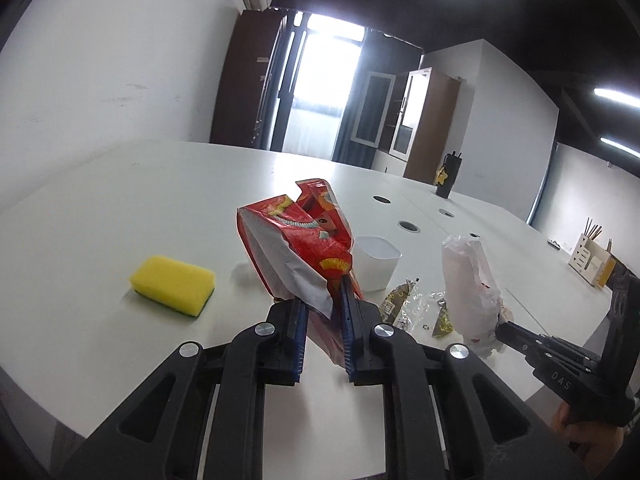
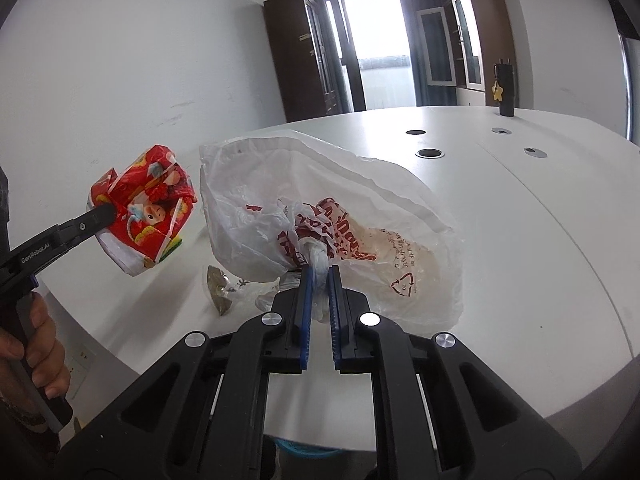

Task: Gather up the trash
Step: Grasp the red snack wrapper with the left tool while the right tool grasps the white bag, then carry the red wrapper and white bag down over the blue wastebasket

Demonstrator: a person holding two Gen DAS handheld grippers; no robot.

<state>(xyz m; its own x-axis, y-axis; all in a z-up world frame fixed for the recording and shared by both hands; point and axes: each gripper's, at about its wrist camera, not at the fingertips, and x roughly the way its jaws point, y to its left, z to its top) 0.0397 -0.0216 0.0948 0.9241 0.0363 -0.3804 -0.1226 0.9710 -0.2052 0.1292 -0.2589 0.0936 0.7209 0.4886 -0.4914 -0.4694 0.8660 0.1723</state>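
Red snack wrapper (image 1: 308, 248) is pinched in the left gripper (image 1: 323, 304) jaws; the right gripper (image 2: 319, 280) jaws clamp a white plastic bag (image 2: 320, 200).

We read "GenRobot.AI" in white on black arm of left gripper (image 2: 105, 213). We read "DAS" on black body of right gripper (image 1: 505, 330). Translucent white plastic bag (image 2: 400, 248) bears red recycling triangle, red lettering too crumpled for us to read.
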